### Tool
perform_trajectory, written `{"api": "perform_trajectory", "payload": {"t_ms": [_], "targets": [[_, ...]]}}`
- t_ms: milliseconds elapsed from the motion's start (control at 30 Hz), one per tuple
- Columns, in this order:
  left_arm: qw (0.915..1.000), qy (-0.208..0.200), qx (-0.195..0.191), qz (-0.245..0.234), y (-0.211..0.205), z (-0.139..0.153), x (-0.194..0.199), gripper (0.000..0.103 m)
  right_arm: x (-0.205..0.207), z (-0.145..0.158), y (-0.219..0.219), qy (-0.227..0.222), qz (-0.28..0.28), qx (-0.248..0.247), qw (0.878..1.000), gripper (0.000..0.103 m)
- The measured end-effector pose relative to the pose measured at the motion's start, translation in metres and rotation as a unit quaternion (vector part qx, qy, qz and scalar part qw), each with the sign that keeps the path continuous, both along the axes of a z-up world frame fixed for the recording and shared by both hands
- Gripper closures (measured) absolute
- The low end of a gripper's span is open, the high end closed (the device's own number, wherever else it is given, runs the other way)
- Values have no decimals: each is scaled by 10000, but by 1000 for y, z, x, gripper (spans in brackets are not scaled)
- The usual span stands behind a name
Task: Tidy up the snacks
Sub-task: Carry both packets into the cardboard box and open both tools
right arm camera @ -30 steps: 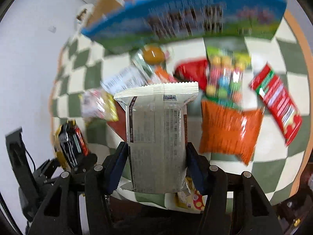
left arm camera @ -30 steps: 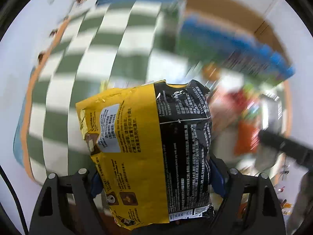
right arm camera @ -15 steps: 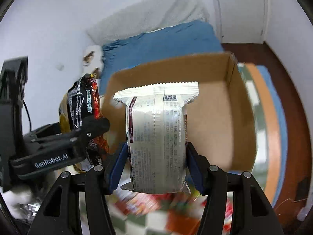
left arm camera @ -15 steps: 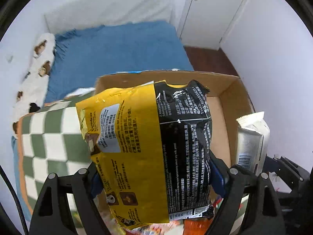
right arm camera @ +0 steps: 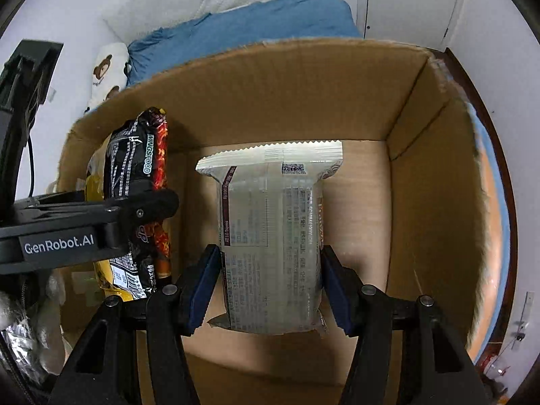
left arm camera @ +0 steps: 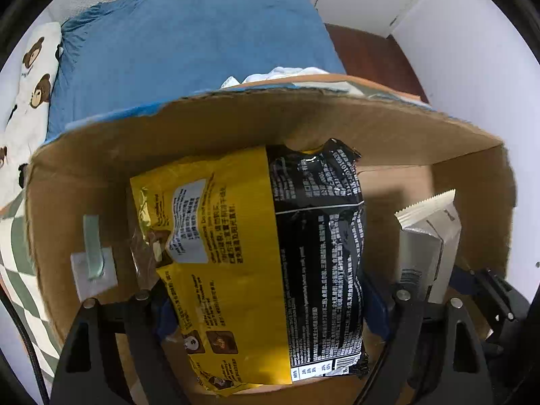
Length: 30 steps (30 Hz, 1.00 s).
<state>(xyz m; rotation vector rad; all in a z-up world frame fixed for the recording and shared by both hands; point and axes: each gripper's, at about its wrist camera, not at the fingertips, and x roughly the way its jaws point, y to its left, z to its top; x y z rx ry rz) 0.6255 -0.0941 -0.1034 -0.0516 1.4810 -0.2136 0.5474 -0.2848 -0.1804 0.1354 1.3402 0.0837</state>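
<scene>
From the left wrist, the left gripper [left arm camera: 266,300] is gripping the yellow-and-black snack bag [left arm camera: 256,263] inside the cardboard box [left arm camera: 101,175], while from the right wrist, the right gripper [right arm camera: 270,290] is clamping the pale snack pack [right arm camera: 270,236] beside its right wall, both awaiting lowering and release.

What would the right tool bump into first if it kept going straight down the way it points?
Probably the bare floor of the cardboard box. The right tool, shut on the silver packet, points down into it, and nothing else shows underneath; depth is unclear.
</scene>
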Motion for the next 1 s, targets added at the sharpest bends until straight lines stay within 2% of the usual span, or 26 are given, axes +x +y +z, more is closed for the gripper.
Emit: {"api": "perform_trajectory", "payload": {"t_ms": [100,233,300,333,367,500,633,1000], "targets": [[9998,108,78,-123,-5,-6,2,18,9,-7,-3,57,16,-20,10000,41],[10000,59,16,-62,-5,-12,-1,15,21,-13,-6,128,20,12,9999,40],[10000,-14,-20,-21,-4,-12,-2,8,27,-16,-7,204,73,-51,9998,29],[9999,-107,26,-15,-4,-10,-4,7,29,-20,-8,232,89,-97,9996,14],[9997,-232,91,-28,-4,-6,-6,6,30,-20,-9,244,88,-105,9996,8],[9982,-589,81,24,0,8,-14,3,34,-23,-15,252,26,-16,9997,8],[9954,-940,121,111,8,28,-29,3,25,-17,-15,145,90,-188,9997,8],[9884,-1484,201,235,24,74,-82,1,-11,32,-4,-468,-54,-568,9973,7]]}}
